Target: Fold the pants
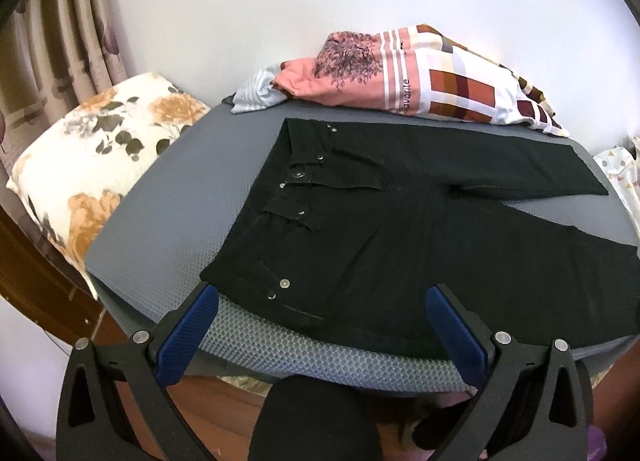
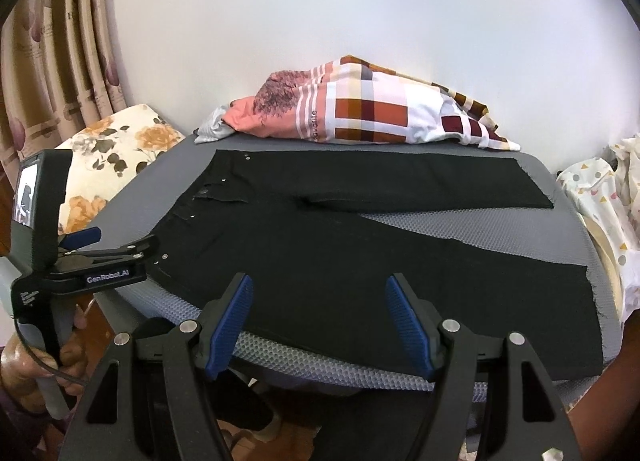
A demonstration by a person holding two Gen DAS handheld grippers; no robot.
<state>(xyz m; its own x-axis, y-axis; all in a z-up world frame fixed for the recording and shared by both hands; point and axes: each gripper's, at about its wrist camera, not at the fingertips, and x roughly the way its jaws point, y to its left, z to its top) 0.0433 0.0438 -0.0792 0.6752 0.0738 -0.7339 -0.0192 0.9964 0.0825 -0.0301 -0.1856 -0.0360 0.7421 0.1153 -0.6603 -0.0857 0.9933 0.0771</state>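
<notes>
Flanking pants (image 2: 340,245), floral cushion (image 1: 92,165), patterned cloth pile (image 2: 360,109)

Matt black cloth pants (image 1: 380,229) on a grey honeycomb-textured mat (image 1: 168,213)

A pair of black denim pants (image 1: 400,229) (image 2: 340,245) with silver metal buttons is spread flat, front up, on a grey textured surface. The waistband is turned to the left; both legs are splayed apart toward the right.
</notes>
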